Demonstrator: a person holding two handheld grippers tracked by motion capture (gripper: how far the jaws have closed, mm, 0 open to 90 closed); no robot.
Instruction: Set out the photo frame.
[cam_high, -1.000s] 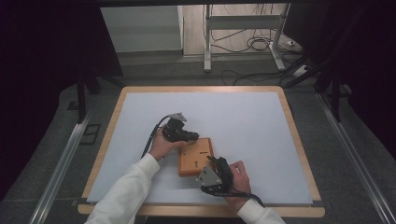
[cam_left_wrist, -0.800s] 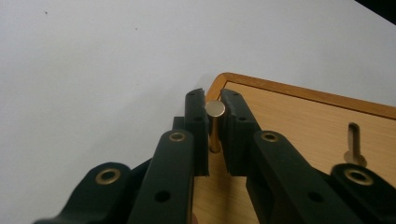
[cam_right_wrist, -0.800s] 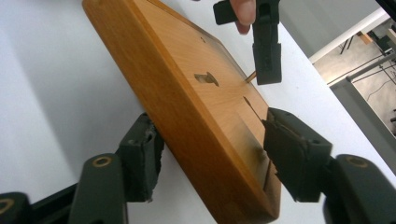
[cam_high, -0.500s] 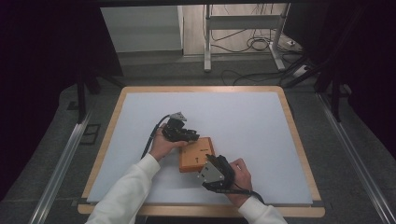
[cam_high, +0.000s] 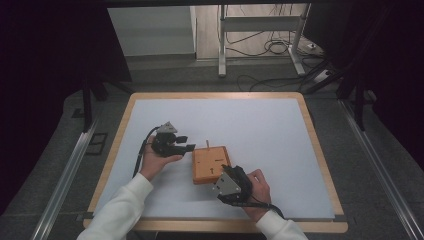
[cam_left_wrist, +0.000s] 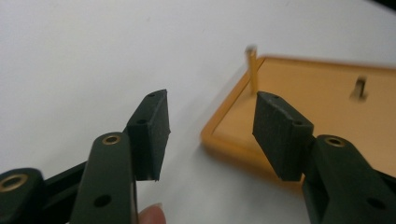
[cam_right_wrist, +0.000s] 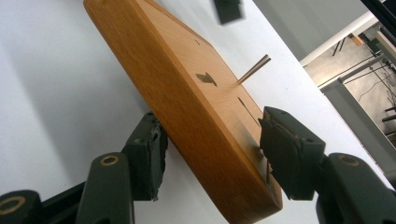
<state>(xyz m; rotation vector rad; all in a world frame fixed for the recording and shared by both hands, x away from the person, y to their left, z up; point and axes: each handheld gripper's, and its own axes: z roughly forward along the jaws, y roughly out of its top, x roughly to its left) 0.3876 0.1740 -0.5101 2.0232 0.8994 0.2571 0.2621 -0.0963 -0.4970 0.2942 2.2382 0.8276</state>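
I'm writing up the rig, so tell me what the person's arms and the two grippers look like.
Both arms wear white long sleeves. The left gripper and right gripper are black, each topped by a grey three-cornered plate and trailing a black cable. Their fingers are black blocks with small holes, on arms with brass-coloured rivets.

You are working on a pale grey-white mat (cam_high: 260, 130) framed by a light wooden table edge (cam_high: 320, 150), with an orange-brown wooden block (cam_high: 210, 165) that carries small dark markings on its top face and a thin peg (cam_high: 207, 144) of the same light wood tone. Your left gripper (cam_high: 187, 143) and right gripper (cam_high: 227, 176) are black, with brass-coloured rivets at the jaw joints and a grey plate on top. Your sleeves (cam_high: 120, 210) are white.
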